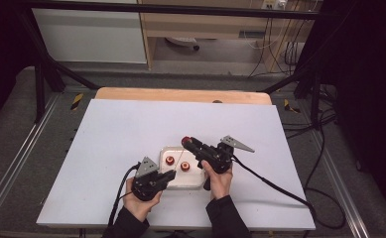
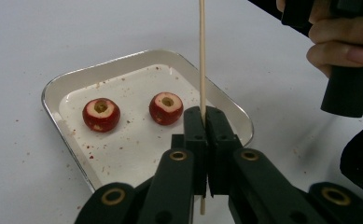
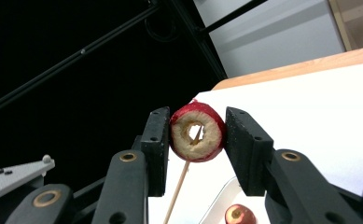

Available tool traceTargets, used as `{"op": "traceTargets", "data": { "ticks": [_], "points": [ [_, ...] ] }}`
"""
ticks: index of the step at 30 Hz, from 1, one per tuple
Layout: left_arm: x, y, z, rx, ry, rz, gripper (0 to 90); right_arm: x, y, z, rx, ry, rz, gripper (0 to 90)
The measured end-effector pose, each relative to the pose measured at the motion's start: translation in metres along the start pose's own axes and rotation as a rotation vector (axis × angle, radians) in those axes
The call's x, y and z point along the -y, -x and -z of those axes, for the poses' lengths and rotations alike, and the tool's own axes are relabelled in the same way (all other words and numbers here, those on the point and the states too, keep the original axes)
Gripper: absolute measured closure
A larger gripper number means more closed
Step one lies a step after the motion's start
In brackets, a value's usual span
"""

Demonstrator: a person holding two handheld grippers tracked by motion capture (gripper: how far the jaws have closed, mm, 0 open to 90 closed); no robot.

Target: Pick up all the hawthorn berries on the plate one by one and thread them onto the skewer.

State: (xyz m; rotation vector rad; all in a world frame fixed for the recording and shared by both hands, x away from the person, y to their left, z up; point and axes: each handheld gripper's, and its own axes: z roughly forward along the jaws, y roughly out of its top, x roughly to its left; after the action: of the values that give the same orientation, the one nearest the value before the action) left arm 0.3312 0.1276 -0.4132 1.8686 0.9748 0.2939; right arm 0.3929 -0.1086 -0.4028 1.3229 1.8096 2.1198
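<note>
A thin wooden skewer (image 2: 201, 70) stands upright, and my left gripper (image 2: 205, 112) is shut on its lower part. My right gripper (image 3: 195, 126) is shut on a cored red fruit (image 3: 211, 140), held above the tray with its hole facing the camera. The skewer (image 3: 178, 186) rises from below and its tip shows inside that hole. In the high view the left gripper (image 1: 168, 174) is at the tray's near left corner and the right gripper (image 1: 186, 142) is over its far edge. Two more cored red fruits (image 2: 101, 114) (image 2: 166, 108) lie in the metal tray (image 2: 76, 79).
The tray (image 1: 193, 184) sits on a white board (image 1: 131, 134), whose wooden far edge (image 1: 180, 94) shows. Red crumbs are scattered in and around the tray. The right hand (image 2: 342, 46) is close above and to the right of the skewer. Cables trail off toward the near side.
</note>
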Motion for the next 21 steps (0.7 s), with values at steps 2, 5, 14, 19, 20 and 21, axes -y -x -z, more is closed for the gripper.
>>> {"op": "traceTargets", "data": {
  "ticks": [2,5,14,19,20,21],
  "points": [
    [0.0,0.0,0.0,0.0,-0.003,-0.002,88.2,0.001,0.0,0.0,-0.003,-0.001,-0.001,61.8],
    [0.001,0.0,-0.001,0.002,-0.003,0.0,88.3,0.004,-0.001,0.0,-0.013,-0.016,-0.013,61.9],
    [-0.001,-0.002,0.0,-0.004,0.01,0.006,88.3,0.021,-0.005,-0.001,-0.037,-0.087,-0.03,62.0],
    [0.0,-0.004,-0.001,-0.009,0.008,-0.001,88.3,0.036,-0.009,-0.002,-0.047,-0.125,-0.027,62.0],
    [0.0,-0.004,-0.002,-0.003,0.009,0.002,88.3,0.039,-0.009,-0.002,-0.051,-0.133,-0.027,62.0],
    [-0.001,-0.004,-0.002,-0.006,0.011,0.003,88.3,0.041,-0.01,-0.001,-0.052,-0.141,-0.029,62.0]
  ]
}}
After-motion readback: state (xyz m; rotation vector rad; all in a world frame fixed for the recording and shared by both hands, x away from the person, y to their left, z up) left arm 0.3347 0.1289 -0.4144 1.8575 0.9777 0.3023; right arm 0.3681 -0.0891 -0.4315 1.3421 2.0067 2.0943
